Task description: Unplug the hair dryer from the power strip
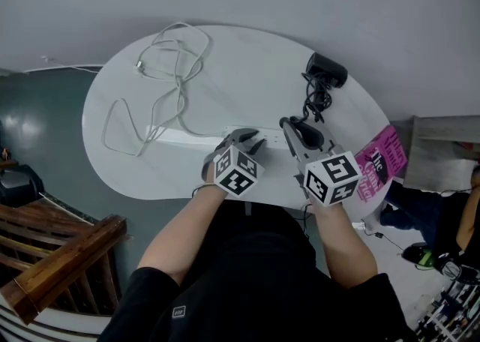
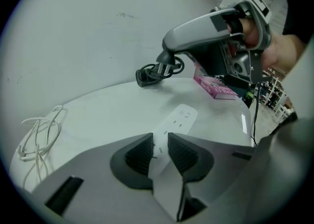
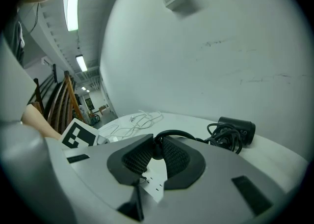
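Jaws of the left gripper (image 2: 161,152) are clamped across the white power strip (image 2: 179,120), one pad on each long side, near its middle. I read this as a firm hold: the strip runs straight through the gap and touches both pads.

Jaws of the right gripper (image 1: 291,124) are closed on the black plug (image 3: 157,150) of the hair dryer's cord. From the left gripper view, I see this gripper held above the bench (image 1: 247,63), just past the far right end of the strip, with the plug clear of the strip. The sockets at that end show bare.

Location of parts:
- Hair dryer (image 1: 326,69): black, lying on its side at the far right of the bench, with its cord bunched in loops beside it and running on to the right gripper.
- Power strip: flat on the bench, along the near edge, running left to right.
- White cable (image 1: 169,63): loose loops on the far left of the bench, well apart from both grippers.
- Pink book (image 1: 379,162): at the right edge of the bench, beside the right gripper.
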Motion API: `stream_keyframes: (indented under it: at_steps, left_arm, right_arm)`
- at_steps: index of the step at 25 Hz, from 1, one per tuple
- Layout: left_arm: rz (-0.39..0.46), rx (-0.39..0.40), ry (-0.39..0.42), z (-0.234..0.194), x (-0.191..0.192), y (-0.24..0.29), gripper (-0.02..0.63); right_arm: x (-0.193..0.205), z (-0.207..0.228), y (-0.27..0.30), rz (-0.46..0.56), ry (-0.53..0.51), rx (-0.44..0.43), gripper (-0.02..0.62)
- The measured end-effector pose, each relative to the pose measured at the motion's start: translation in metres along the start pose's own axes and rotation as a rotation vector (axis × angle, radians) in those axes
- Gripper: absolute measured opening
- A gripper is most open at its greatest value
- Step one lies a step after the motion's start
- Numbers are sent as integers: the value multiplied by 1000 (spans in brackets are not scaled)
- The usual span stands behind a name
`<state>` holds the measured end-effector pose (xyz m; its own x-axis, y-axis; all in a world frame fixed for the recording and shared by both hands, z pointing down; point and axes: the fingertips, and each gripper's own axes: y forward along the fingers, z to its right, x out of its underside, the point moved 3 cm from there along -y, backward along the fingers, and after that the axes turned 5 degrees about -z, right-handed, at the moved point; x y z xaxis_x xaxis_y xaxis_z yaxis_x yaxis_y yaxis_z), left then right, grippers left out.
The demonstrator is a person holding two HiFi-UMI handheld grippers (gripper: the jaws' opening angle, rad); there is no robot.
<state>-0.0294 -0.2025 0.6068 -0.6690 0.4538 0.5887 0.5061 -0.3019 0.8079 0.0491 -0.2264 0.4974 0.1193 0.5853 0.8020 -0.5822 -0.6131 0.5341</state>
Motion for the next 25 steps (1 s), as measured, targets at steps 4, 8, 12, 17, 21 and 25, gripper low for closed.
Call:
stream_keyframes:
  at_steps: [4,8,12,17,21,25]
  left_arm:
    - [3,25,13,0,0,0,101]
    - [58,36,-9,2,-11,-13,135]
    - [158,11,-29,3,-25,-41,137]
    - [222,-29,-41,-2,-38,-68,135]
    - [257,-49,-53,-5,-41,-87,131]
    - [284,-66,-80,-9,-47,-103,120]
  right_arm:
    - [6,2,-22,-5,49,-12,71]
    - [23,3,-38,-20,120,-22,71]
    - [47,1,-52,-46,190,-29,72]
    - [78,7,-61,-74,287,-36,72]
    - [102,6,-56,-105,338,-38,72]
    - [120,7,-49,-137,367,-45,72]
